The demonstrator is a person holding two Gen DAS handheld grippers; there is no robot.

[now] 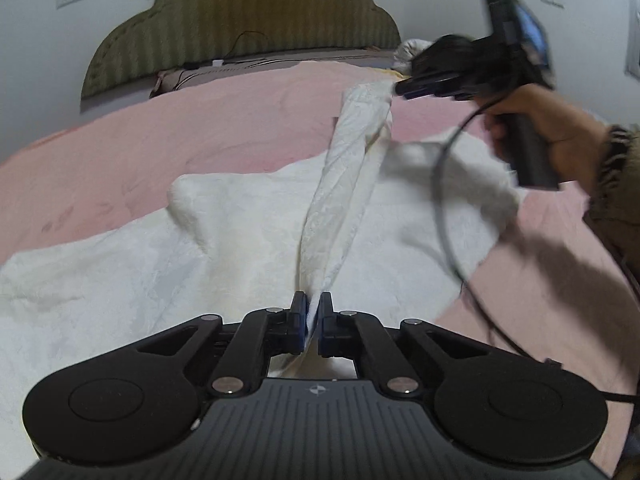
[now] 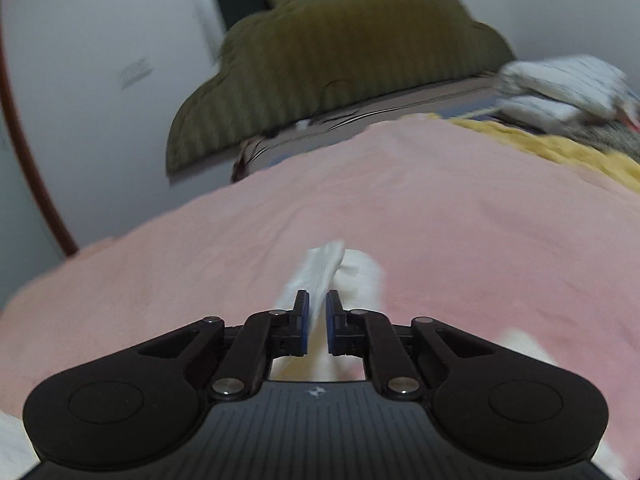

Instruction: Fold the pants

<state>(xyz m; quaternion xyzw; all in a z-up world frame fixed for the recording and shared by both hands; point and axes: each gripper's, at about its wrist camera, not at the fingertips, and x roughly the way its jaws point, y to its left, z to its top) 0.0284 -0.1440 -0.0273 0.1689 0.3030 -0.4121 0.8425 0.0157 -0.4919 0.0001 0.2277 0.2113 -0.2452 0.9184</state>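
Pink bedspread [image 1: 160, 152] carried the white textured pants [image 1: 120, 264]; left gripper [image 1: 312, 312] and right gripper [image 2: 318, 312] each pinched one taut edge, which could slip free if tugged harder.

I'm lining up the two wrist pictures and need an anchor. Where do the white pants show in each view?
Left wrist: the white pants spread across the middle, one edge pulled taut from the left gripper up to the right gripper.
Right wrist: only a small bunch of the pants shows, low centre, pinched in the right gripper.
Shared landmark: the olive striped headboard, top of both.
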